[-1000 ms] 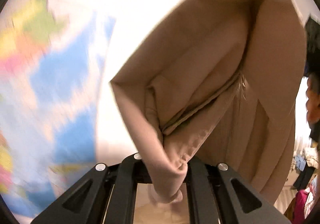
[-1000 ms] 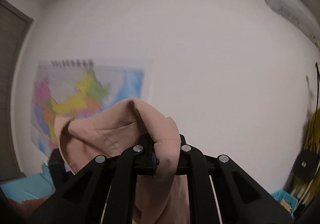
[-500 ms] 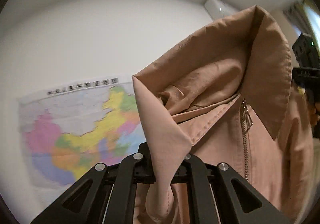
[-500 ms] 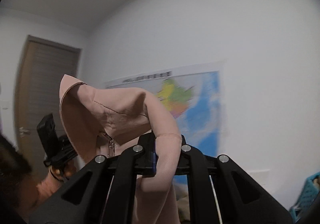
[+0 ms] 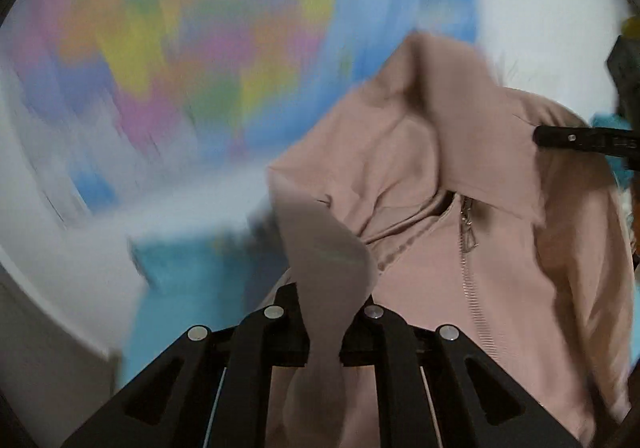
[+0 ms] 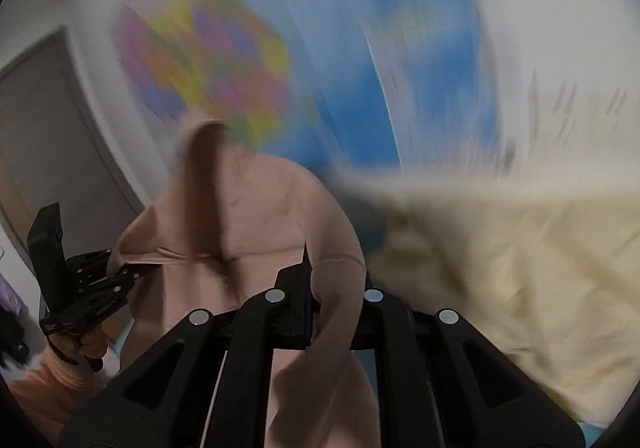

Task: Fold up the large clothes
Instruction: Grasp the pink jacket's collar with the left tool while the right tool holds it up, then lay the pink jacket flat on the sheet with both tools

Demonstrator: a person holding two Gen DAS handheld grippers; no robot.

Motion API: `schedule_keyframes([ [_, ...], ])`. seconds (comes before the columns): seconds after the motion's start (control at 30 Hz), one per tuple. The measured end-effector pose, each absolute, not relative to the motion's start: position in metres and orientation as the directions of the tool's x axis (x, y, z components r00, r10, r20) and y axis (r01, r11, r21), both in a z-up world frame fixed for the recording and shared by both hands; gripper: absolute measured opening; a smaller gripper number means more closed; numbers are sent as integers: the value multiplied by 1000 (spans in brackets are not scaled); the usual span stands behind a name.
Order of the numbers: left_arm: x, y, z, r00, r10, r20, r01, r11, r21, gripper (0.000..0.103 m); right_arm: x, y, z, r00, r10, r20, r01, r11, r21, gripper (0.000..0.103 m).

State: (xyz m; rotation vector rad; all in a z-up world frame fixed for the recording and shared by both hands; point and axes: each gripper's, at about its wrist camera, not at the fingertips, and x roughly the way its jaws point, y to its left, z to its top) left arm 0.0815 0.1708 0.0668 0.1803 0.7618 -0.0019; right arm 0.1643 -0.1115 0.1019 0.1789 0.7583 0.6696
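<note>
Jacket (image 5: pixel 500 268): pink-beige, zip front, collar turned out; held up in the air between both tongs. Left tongs (image 5: pixel 324 332): pressed together on a fold of the jacket, the body hanging to their right. Right tongs (image 6: pixel 332 312): pinching another fold, the jacket to their left. Behind: blurred wall map (image 6: pixel 224 59); cream bedding (image 6: pixel 520 248) to the right.

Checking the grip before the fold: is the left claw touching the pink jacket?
Touching. The left wrist view shows the left claw shut on a fold of the pink jacket, the cloth running down between its fingers.
</note>
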Motion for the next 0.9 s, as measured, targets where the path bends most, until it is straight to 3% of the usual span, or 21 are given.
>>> schedule_keyframes([
  [0.03, 93, 174, 30, 678, 82, -731, 61, 984, 167, 6, 182, -103, 74, 497, 606, -621, -474, 789, 391, 8],
  [0.13, 137, 191, -4, 605, 79, -792, 45, 990, 133, 5, 210, -88, 39, 457, 567, -685, -446, 813, 375, 8],
  [0.3, 161, 207, -23, 582, -2, -813, 69, 997, 46, 13, 229, -86, 46, 473, 599, -646, -489, 788, 373, 8],
  [0.33, 166, 205, -26, 584, -7, -811, 80, 996, 49, 21, 231, -86, 41, 473, 585, -659, -484, 797, 360, 8],
  [0.37, 169, 207, -30, 580, -13, -814, 96, 994, 53, 44, 235, -83, 34, 471, 553, -687, -474, 816, 331, 9],
  [0.4, 166, 208, -30, 569, -12, -822, 100, 993, 55, 56, 238, -85, 21, 466, 530, -709, -462, 829, 317, 9],
  [0.43, 167, 211, -32, 561, -21, -827, 105, 993, 46, 63, 237, -85, 18, 452, 514, -729, -453, 836, 309, 11],
  [0.47, 161, 211, -22, 556, -63, -829, 132, 991, 13, 63, 235, -84, 17, 445, 512, -735, -452, 837, 309, 13],
  [0.5, 154, 212, -16, 557, -103, -824, 149, 989, -23, 63, 231, -85, 22, 455, 514, -727, -452, 837, 309, 19],
  [0.57, 133, 229, 4, 596, -184, -781, 159, 981, -110, 69, 212, -90, 38, 489, 513, -706, -467, 837, 285, 41],
  [0.6, 120, 239, 14, 615, -218, -758, 170, 975, -143, 73, 202, -94, 45, 511, 504, -696, -466, 843, 268, 64],
  [0.63, 106, 249, 22, 634, -239, -736, 175, 971, -165, 77, 187, -99, 53, 541, 487, -685, -464, 853, 240, 81],
  [0.8, 28, 271, 25, 614, -267, -743, 221, 962, -164, 79, 83, -126, 63, 502, 520, -691, -548, 809, 211, 93],
  [0.9, -4, 268, 8, 583, -269, -767, 243, 958, -152, 81, 21, -128, 36, 473, 429, -770, -553, 825, 119, 97],
])
